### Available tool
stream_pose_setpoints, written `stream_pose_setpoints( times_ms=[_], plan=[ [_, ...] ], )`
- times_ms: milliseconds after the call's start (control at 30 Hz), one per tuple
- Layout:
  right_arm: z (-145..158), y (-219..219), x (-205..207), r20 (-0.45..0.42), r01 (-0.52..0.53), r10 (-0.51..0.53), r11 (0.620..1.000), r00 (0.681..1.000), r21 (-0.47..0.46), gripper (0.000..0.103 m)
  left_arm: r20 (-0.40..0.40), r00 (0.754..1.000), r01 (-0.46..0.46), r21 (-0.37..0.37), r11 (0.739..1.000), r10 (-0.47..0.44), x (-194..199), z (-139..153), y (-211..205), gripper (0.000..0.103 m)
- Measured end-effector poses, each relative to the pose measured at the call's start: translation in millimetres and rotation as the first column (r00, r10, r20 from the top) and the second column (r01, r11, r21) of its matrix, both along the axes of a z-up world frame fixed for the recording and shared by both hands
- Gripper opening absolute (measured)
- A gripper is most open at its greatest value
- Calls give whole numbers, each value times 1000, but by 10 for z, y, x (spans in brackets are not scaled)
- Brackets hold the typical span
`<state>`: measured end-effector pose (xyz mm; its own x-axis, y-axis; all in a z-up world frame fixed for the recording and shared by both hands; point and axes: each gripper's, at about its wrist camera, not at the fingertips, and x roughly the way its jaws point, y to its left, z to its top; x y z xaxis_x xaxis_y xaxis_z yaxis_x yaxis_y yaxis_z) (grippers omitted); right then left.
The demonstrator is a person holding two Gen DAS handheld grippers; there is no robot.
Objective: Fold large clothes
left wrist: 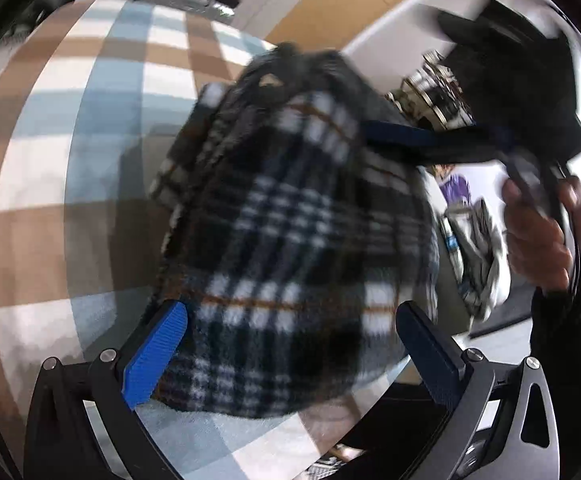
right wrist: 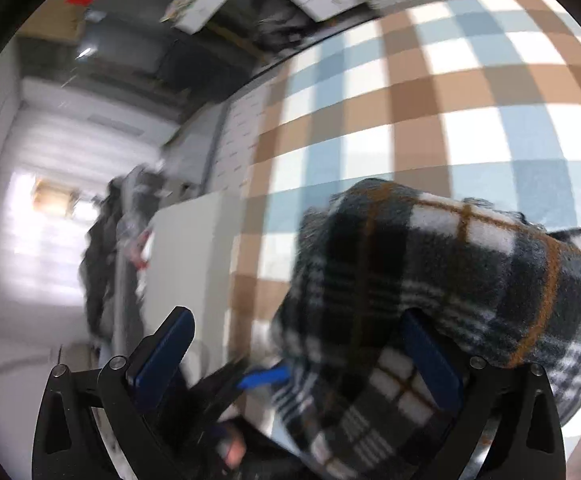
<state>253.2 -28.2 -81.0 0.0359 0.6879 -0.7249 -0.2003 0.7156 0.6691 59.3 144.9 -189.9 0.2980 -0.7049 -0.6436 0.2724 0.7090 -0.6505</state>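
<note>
- while both views are motion-blurred, we can place the plaid garment (left wrist: 290,232) above the checked mat (left wrist: 90,168), lifted off it and bunched in a thick wad.
- left gripper (left wrist: 290,344): fingers spread wide, blue pad (left wrist: 154,356) on one side, dark pad on the other. the garment bulges between and in front of them; one edge looks to touch the blue pad, but we see no pinch, so we log it as not clamped.
- right gripper (right wrist: 294,352): fingers also spread. the garment drapes over and around its right-side finger (right wrist: 430,360); the other finger stands bare, away from the cloth. whether the cloth hangs on that finger or merely lies against it we cannot tell.
- in the left wrist view the right gripper shows beyond the garment, away from the mat, with the person's hand (left wrist: 542,236) and dark sleeve on its handle. its long blue finger runs into the cloth.
- progress, our judgement: early. no flat layer, straight edge or crease is visible; nothing of the garment lies spread on the mat.
- left to do, as we read it: lay the garment out on the mat, smooth it, find hem or sleeves, then make the folds.
- boxes and clutter sit beyond the mat's far edge.
</note>
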Motion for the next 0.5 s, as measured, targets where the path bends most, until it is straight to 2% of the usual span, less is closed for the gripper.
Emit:
stream_pose_setpoints(
  times_ms=[67, 133, 200, 267, 300, 333, 367, 400, 433, 467, 500],
  plan=[
    [165, -50, -71, 55, -40, 39, 999, 998, 3, 103, -1, 1000, -6, 11, 1000, 6, -27, -16, -57, 102],
    [382, -118, -166, 153, -55, 64, 997, 986, -61, 103, 11, 1000, -7, 41, 999, 6, -30, -12, -99, 102],
    [566, -158, -273, 256, -54, 108, 976, 961, -211, 103, 21, 1000, -5, 72, 997, 4, -7, -48, -159, 102],
    [591, -155, -336, 278, -62, 173, 928, 945, -368, 103, 35, 999, -8, 104, 995, 4, -22, -40, -218, 102],
    [545, -138, -347, 264, -77, 210, 896, 941, -438, 102, 38, 999, -8, 113, 994, 4, -30, -36, -247, 102],
    [457, -112, -341, 241, -86, 244, 847, 939, -525, 102, 38, 999, -10, 116, 993, 6, -29, -30, -259, 102],
    [379, -95, -325, 226, -81, 259, 804, 939, -589, 102, 36, 999, -11, 116, 993, 7, 12, -132, -299, 102],
    [258, -66, -293, 206, -72, 277, 741, 939, -667, 102, 35, 999, -10, 114, 993, 6, 16, -134, -303, 102],
    [178, -53, -271, 192, -72, 285, 710, 939, -700, 102, 34, 999, -9, 112, 994, 5, 21, -169, -294, 102],
    [13, -8, -237, 161, -85, 302, 660, 940, -746, 102, 33, 999, -7, 111, 994, 4, 19, -181, -300, 102],
    [-93, 24, -224, 143, -99, 317, 637, 938, -764, 103, 33, 999, -6, 112, 994, 2, 33, -196, -304, 102]
  ],
)
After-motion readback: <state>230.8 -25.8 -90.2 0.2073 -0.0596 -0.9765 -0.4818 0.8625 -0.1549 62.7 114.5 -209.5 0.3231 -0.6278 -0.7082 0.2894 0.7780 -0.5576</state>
